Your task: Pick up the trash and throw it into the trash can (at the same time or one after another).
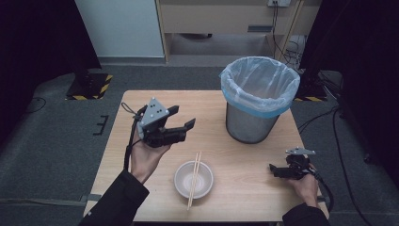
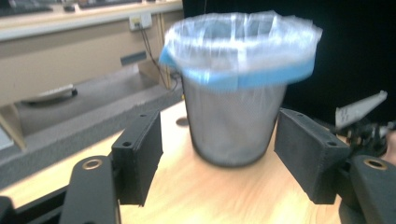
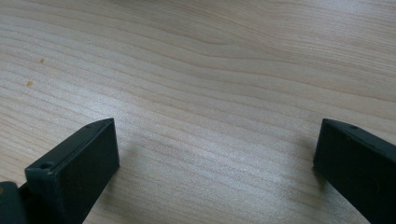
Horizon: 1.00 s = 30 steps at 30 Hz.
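pale wood-grain table (image 1: 244,188), white bowl (image 1: 183,181), grey mesh bin (image 1: 247,125) with blue-rimmed liner (image 1: 261,80), black jaws.

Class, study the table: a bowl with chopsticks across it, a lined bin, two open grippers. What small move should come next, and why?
Probably the left gripper should lower toward the chopsticks. Its jaws stand open and empty above the table, facing the bin, and the chopsticks lie loose across the bowl just in front of that hand. The right gripper rests farther off.

Dim room, lit table (image 1: 244,188); left gripper view motion-blurred.
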### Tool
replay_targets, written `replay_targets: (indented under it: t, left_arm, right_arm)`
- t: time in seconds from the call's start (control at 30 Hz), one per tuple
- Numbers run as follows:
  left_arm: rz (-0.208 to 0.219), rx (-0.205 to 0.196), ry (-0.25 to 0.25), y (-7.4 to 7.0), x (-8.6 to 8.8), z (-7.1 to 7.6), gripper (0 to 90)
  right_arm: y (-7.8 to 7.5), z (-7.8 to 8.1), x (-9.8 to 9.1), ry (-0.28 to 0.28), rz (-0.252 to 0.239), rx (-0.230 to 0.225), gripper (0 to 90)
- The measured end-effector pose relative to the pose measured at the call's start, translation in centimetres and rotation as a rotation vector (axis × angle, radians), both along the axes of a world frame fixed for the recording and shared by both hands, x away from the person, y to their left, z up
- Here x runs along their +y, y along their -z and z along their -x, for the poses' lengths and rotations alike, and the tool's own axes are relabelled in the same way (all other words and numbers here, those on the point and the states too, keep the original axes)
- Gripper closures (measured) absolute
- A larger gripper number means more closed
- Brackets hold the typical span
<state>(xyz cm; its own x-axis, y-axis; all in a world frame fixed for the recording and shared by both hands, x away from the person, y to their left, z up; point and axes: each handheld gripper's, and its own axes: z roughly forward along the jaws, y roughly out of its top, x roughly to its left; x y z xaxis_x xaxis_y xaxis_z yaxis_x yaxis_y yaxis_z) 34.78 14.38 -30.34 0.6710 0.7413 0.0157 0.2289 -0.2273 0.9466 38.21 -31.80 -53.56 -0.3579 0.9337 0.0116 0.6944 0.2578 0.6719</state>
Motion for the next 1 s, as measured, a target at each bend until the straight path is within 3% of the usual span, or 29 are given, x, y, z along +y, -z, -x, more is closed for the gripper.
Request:
replay_targets:
  t: [0.1,0.13,0.4,0.43,0.47,0.7,1.0]
  left_arm:
    - [0.021,0.052,-0.005,2.5,0.6,0.6,31.3]
    - [0.021,0.052,-0.005,2.5,0.6,0.6,31.3]
    - [-0.001,0.175,-0.013,7.7,-0.1,1.0,31.0]
    - [-0.007,0.2,-0.014,8.9,-0.4,1.1,31.1]
    - [-0.007,0.2,-0.014,8.9,-0.4,1.1,31.1]
    - [-0.04,0.293,-0.02,13.0,-1.4,1.5,31.3]
    - [-0.06,0.368,-0.03,15.8,-1.7,1.9,31.1]
  right_arm:
    - [0.0,0.0,0.0,0.001,0.002,0.001,0.3]
    - [0.0,0.0,0.0,0.001,0.002,0.001,0.3]
    - [0.0,0.0,0.0,0.004,0.002,0.002,0.3]
    - [0.0,0.0,0.0,0.004,0.002,0.003,0.3]
    - [0.0,0.0,0.0,0.004,0.002,0.003,0.3]
    - [0.0,0.0,0.0,0.004,0.002,0.004,0.3]
    - [-0.1,0.0,0.0,0.004,0.003,0.007,0.3]
